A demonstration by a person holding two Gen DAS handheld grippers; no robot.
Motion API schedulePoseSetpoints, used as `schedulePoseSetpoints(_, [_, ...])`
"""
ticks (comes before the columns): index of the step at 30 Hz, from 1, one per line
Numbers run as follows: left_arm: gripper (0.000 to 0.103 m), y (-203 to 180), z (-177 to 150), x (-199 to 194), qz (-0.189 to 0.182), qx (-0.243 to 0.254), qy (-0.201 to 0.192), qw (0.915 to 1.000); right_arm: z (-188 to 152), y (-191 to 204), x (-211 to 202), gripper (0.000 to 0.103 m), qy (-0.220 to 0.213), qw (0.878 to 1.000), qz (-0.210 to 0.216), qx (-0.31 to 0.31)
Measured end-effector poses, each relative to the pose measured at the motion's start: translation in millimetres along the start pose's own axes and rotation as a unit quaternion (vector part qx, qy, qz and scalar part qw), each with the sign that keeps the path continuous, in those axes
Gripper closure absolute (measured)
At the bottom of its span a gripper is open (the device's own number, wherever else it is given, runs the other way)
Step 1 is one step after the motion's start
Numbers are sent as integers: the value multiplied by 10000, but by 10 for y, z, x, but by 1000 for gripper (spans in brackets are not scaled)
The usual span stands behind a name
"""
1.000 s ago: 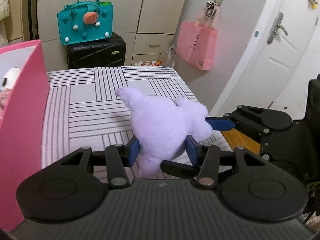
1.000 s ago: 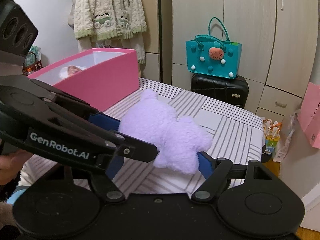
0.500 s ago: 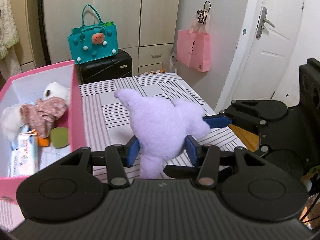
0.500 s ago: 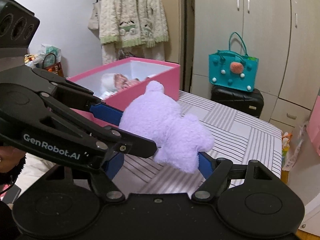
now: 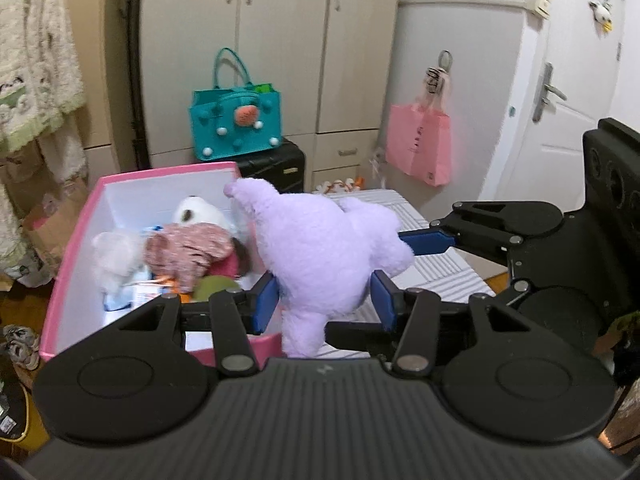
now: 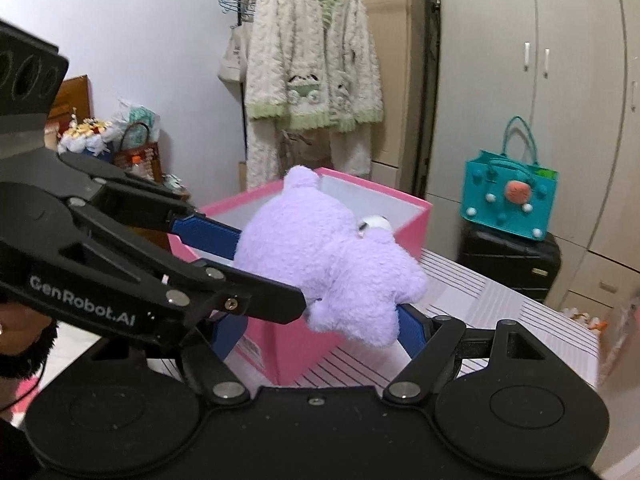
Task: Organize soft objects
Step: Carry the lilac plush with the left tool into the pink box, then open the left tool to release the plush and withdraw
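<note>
Bedroom with beige wardrobes, striped tabletop [image 5: 448, 256] under me. I hold the purple plush [image 5: 320, 256] off the surface with both tools: my left gripper [image 5: 324, 294] has its blue pads pressed into the lower body, narrow gap, clamped; my right gripper [image 6: 316, 280] comes across it and pinches the far side, also closed on fur. Plush hangs at the near right rim of the pink box [image 5: 76, 240], part over the opening, part still over the table.

Risk, my guess: two grips pulling at different angles can tug the soft body free of one pad pair, or a leg snags the rim and the box tips or slides.

Box holds a white panda toy [image 5: 200, 212], a pink knitted piece [image 5: 188, 248], a white fluffy toy [image 5: 114, 256], something green [image 5: 214, 286], and packets below.
</note>
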State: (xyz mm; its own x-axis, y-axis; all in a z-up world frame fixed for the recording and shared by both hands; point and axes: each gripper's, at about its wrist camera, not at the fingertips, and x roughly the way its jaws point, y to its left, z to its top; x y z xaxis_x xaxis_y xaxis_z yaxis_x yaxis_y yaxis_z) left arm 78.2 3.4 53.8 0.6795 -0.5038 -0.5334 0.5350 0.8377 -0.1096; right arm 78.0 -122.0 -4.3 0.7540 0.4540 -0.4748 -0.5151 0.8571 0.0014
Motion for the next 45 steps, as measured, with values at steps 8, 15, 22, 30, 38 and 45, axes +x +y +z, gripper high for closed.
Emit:
schedulePoseSetpoints(8, [54,562,88,-86,209,-522,28,9984,323,96,449,21,20,9987,502,-56])
schedulePoseSetpoints(15, [54,978,115,79,239,-1014,243,9943,437,124,826,21,284,9976,622,87])
schedulePoseSetpoints(22, [54,1250,18,302,22,-1463,492,9880,430,175,1005,21,659,9968,443,2])
schedulePoseSetpoints(30, [50,1376,-49,435,139,-1615,587,9850,426,151,1041,21,881,9958,206,-143])
schedulePoseSetpoints(38, [44,1394,-91,331,382,-1579,520,9853,422,69,793,20,665,9975,219,60])
schedulePoseSetpoints(45, [38,1277,51,98,580,-1183,447,9903,461,-164,371,17,463,9960,104,753])
